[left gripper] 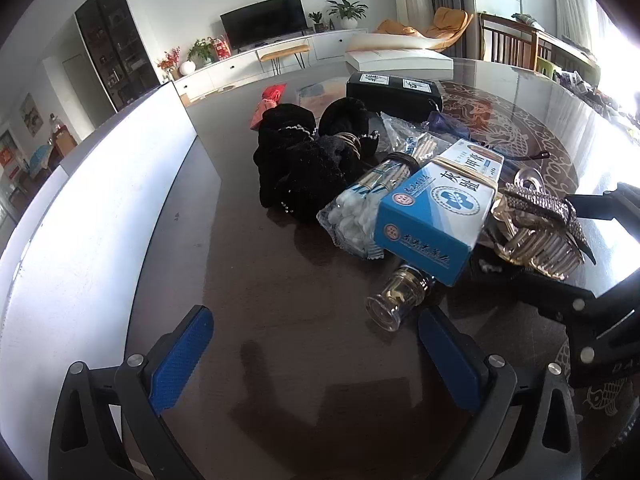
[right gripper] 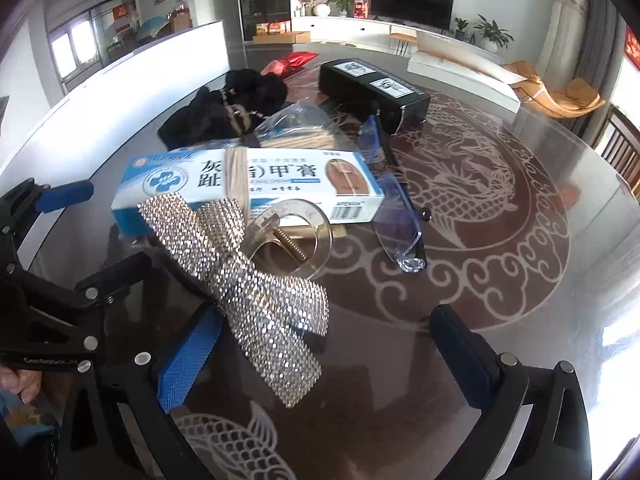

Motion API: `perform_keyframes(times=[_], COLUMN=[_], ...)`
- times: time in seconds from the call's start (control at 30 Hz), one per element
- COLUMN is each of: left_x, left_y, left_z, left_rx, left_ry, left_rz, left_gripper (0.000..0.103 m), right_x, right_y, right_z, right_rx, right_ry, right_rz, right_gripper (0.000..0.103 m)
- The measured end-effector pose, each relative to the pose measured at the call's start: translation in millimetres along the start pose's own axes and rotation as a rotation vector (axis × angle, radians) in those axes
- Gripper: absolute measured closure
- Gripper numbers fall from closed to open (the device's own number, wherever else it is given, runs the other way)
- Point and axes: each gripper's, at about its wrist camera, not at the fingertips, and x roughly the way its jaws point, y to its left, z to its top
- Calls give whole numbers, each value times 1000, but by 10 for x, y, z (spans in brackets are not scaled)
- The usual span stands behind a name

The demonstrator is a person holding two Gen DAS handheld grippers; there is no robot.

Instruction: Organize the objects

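Note:
A pile of small objects lies on a dark glass table [left gripper: 248, 288]. A blue and white medicine box [left gripper: 436, 208] [right gripper: 256, 184] bound with rubber bands rests on a small glass bottle [left gripper: 396, 296]. Beside it are a bag of cotton swabs [left gripper: 360, 216], black scrunchies [left gripper: 312, 160] and a rhinestone bow hair clip [right gripper: 248, 280] [left gripper: 540, 220]. My left gripper [left gripper: 316, 356] is open, just short of the bottle. My right gripper [right gripper: 324, 352] is open, with the bow's lower end between its fingers.
A black box [left gripper: 394, 90] [right gripper: 372, 88] and a red pouch [left gripper: 268, 104] lie at the far side. Clear blue glasses [right gripper: 396, 208] lie right of the medicine box. A white raised edge [left gripper: 92, 208] borders the table's left side.

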Motion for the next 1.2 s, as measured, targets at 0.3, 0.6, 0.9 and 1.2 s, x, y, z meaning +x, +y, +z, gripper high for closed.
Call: perform_keyframes(times=[0.3,0.6,0.9,1.2], left_x=[225,228,228,226], left_y=[206,182,184,186], left_z=[89,83,81,78], left_rx=[-119,-122,-123,-123], left_ry=[53,52,52,51], left_rz=[-140,-141,-141,-142], left_gripper=[0,0,0,0], right_x=[20,21,22,24], right_y=[-56,-56,-57,-57], right_z=[52,54,54,54], right_rx=[24,24,24,23], right_ry=[-3,-3,-4,-5], right_rz=[-17,-17,-16,-14], right_gripper=[0,0,0,0])
